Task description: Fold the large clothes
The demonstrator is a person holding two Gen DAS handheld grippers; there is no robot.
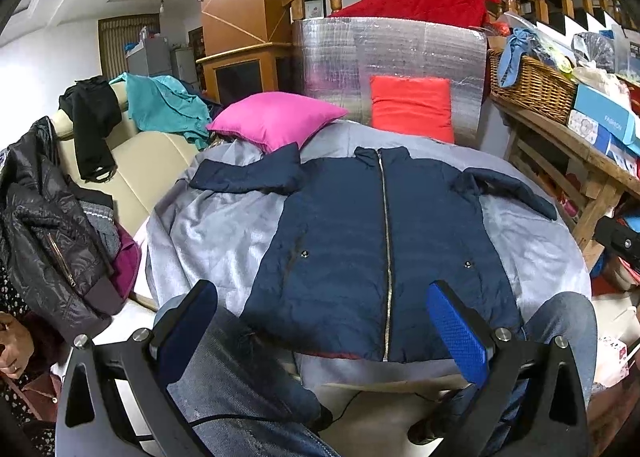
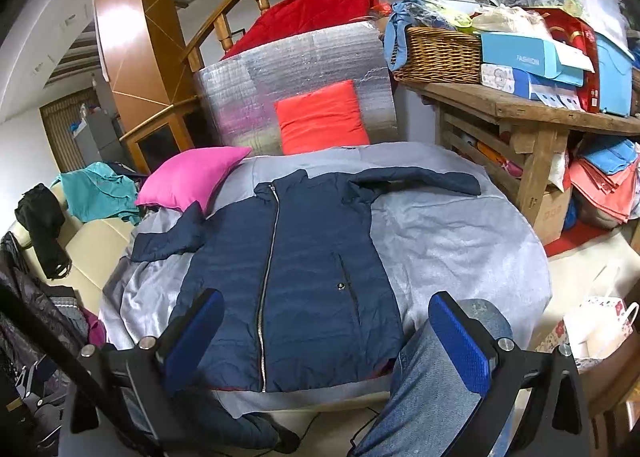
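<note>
Navy jacket (image 1: 352, 257) lies flat, zipped, sleeves out, on the grey-covered tabletop (image 1: 200, 233). Left claw (image 1: 320, 331) and right claw (image 2: 328, 341) both apart, empty, near its hem. Basket (image 2: 440, 57) holds blue cloth (image 2: 396, 37).

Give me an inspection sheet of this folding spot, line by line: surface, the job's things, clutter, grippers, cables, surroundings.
Surface: grey cover spread over the work area, wrinkled.
Job's things: navy jacket lying flat, front up, zipped, both sleeves spread outward.
Clutter: pink cushion overlapping the cover's far edge; orange cushion upright against a silver foil panel.
Grippers: left gripper and right gripper both have jaws open, holding nothing, at the jacket's near hem.
Cables: thin dark cable below the near edge.
Surroundings: wicker basket and boxes on a wooden table; clothes on a cream sofa.
</note>
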